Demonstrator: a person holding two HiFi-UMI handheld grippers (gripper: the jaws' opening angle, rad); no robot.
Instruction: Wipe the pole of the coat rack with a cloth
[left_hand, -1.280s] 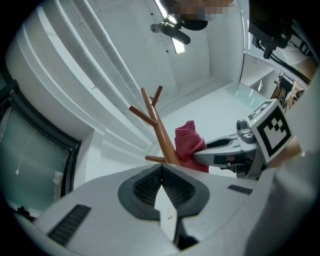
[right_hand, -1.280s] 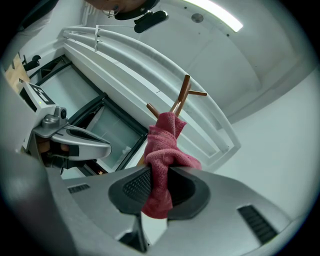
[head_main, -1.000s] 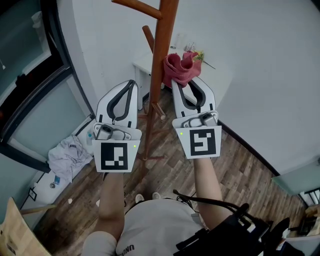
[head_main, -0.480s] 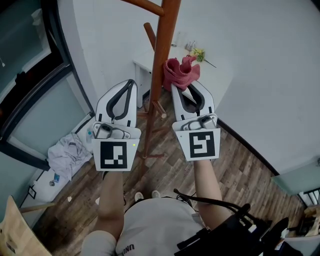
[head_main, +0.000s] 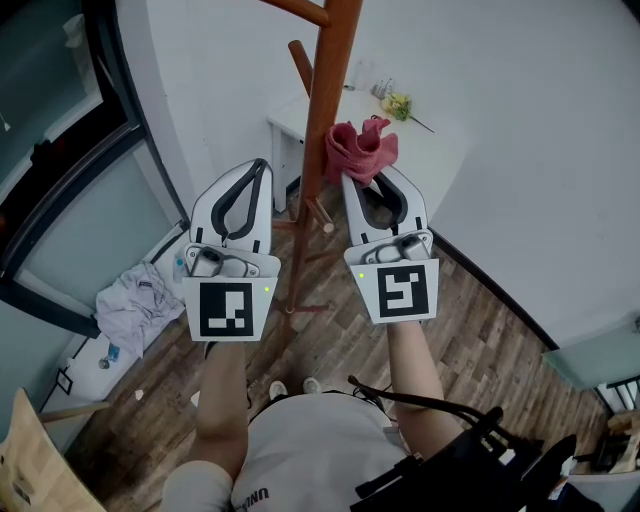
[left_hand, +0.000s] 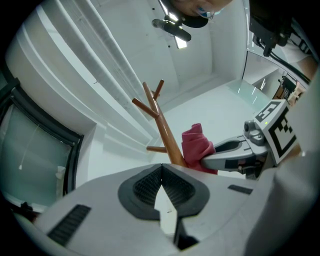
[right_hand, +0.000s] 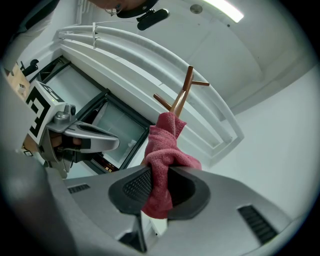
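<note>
White wall (head_main: 520, 150); right gripper (head_main: 374, 178) fingers (right_hand: 131, 186) clamp cloth (head_main: 358, 148) against pole (head_main: 322, 110); left gripper (head_main: 258, 166) fingers (left_hand: 144, 186) together.

left gripper (head_main: 258, 166): white, jaws lined black
right gripper (head_main: 372, 180): white, black-and-white square marker behind the jaws
cloth (head_main: 360, 150): pinkish red, clamped between the right jaws
pole (head_main: 318, 120): reddish brown
floor (head_main: 500, 330): brown planks

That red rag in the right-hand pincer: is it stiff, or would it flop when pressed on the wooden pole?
Probably floppy: the cloth bunches and folds where the right gripper pinches it. Likely light too, since a pinch on one part holds the whole of it up. Its towel-like nap should drag on the pole rather than slide freely.
</note>
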